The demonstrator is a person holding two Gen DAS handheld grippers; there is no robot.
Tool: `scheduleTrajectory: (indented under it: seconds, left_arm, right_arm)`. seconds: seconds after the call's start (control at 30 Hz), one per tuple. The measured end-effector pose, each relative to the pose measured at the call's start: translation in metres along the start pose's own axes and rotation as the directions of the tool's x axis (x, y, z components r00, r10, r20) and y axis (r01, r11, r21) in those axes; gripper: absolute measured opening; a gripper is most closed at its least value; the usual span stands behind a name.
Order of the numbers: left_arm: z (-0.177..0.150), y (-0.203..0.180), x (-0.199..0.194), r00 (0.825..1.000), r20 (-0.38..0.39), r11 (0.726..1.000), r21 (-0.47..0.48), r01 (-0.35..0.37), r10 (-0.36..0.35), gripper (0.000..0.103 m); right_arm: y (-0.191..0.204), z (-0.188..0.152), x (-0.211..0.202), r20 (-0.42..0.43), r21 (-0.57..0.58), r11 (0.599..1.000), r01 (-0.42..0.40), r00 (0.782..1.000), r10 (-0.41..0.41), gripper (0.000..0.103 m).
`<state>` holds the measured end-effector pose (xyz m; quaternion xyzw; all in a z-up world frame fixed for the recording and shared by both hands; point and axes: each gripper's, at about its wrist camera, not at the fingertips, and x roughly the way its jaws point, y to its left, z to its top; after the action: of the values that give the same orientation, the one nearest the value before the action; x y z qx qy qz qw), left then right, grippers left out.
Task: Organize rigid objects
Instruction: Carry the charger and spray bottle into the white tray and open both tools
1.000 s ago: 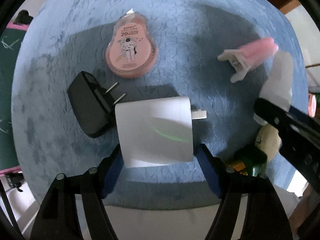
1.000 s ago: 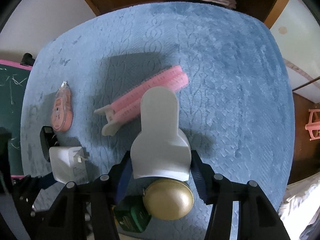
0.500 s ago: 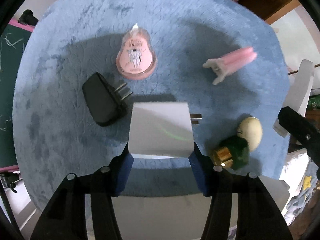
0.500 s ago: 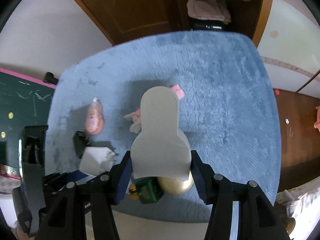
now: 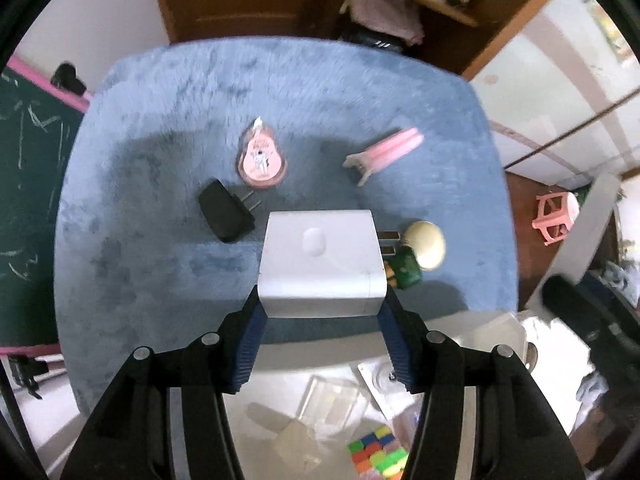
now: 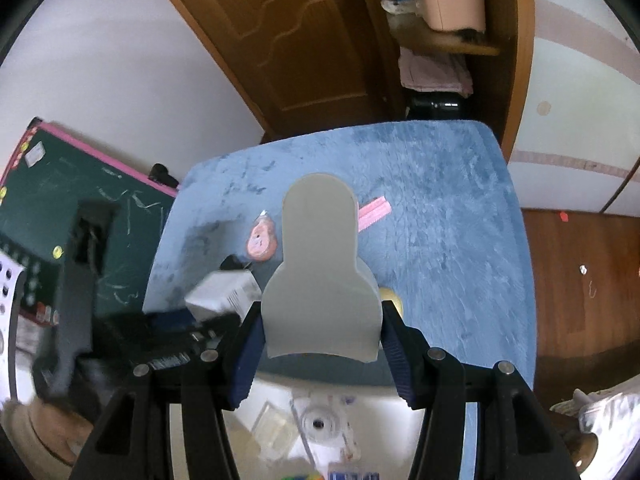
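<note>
My left gripper [image 5: 322,312] is shut on a white wall charger [image 5: 320,256] and holds it well above the blue mat [image 5: 140,240]. My right gripper [image 6: 320,332] is shut on a flat grey keyhole-shaped piece [image 6: 320,272], also raised above the mat. On the mat lie a black plug adapter [image 5: 226,210], a pink correction tape [image 5: 262,158], a pink hair clip [image 5: 384,152], and a green bottle [image 5: 406,270] with a gold round cap [image 5: 426,244]. The charger also shows in the right wrist view [image 6: 224,294].
A clear tray [image 5: 332,404] with a colourful cube [image 5: 378,454] lies on the white surface just below the mat's near edge. A green chalkboard [image 6: 60,216] stands at the left. A wooden door [image 6: 304,40] and a shelf are behind the mat. A pink stool [image 5: 556,216] is at the right.
Both grippers have lifted and pulled back toward me with their objects. The mat looks smaller, and the tray and cube have come into view.
</note>
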<state>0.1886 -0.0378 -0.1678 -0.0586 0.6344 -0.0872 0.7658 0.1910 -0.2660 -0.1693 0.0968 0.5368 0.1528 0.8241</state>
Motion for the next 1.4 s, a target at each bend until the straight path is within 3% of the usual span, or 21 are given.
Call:
scheduleTrajectory:
  seconds: [0.13, 0.3, 0.67, 0.9, 1.07, 1.13, 1.2, 1.4]
  left_arm:
    - [-0.003, -0.009, -0.018, 1.0, 0.023, 0.998, 0.063, 0.012, -0.014, 0.058]
    - [-0.028, -0.015, -0.026, 1.0, -0.009, 0.984, 0.177, 0.027, -0.026, 0.058]
    - [-0.088, -0.019, 0.031, 0.984, -0.173, 0.948, 0.318, 0.01, 0.048, 0.058]
    - [-0.099, -0.017, 0.061, 0.968, -0.225, 0.932, 0.361, -0.022, 0.109, 0.058]
    - [-0.106, -0.021, 0.067, 0.968, -0.216, 0.919, 0.392, -0.032, 0.125, 0.059]
    - [-0.106, -0.023, 0.068, 0.969, -0.211, 0.916, 0.4, -0.037, 0.131, 0.059]
    - [-0.107, -0.023, 0.067, 0.968, -0.21, 0.915, 0.401, -0.04, 0.135, 0.06]
    - [-0.103, -0.012, 0.059, 0.971, -0.209, 0.938, 0.346, -0.034, 0.112, 0.072]
  right_arm:
    - [0.004, -0.029, -0.016, -0.009, -0.023, 1.0, 0.006, 1.0, -0.006, 0.056]
    - [0.005, -0.066, -0.01, -0.071, -0.028, 0.999, 0.016, 0.997, -0.018, 0.056]
    - [0.006, -0.132, 0.054, -0.275, -0.066, 0.992, 0.105, 0.954, -0.119, 0.056]
    - [0.01, -0.147, 0.076, -0.328, -0.142, 0.978, 0.154, 0.925, -0.193, 0.056]
    - [0.013, -0.149, 0.077, -0.324, -0.17, 0.971, 0.166, 0.922, -0.214, 0.059]
    - [0.014, -0.149, 0.078, -0.323, -0.176, 0.968, 0.176, 0.919, -0.226, 0.067]
    - [0.014, -0.15, 0.077, -0.317, -0.182, 0.967, 0.177, 0.921, -0.228, 0.067]
    - [0.013, -0.149, 0.069, -0.29, -0.18, 0.965, 0.19, 0.927, -0.237, 0.067]
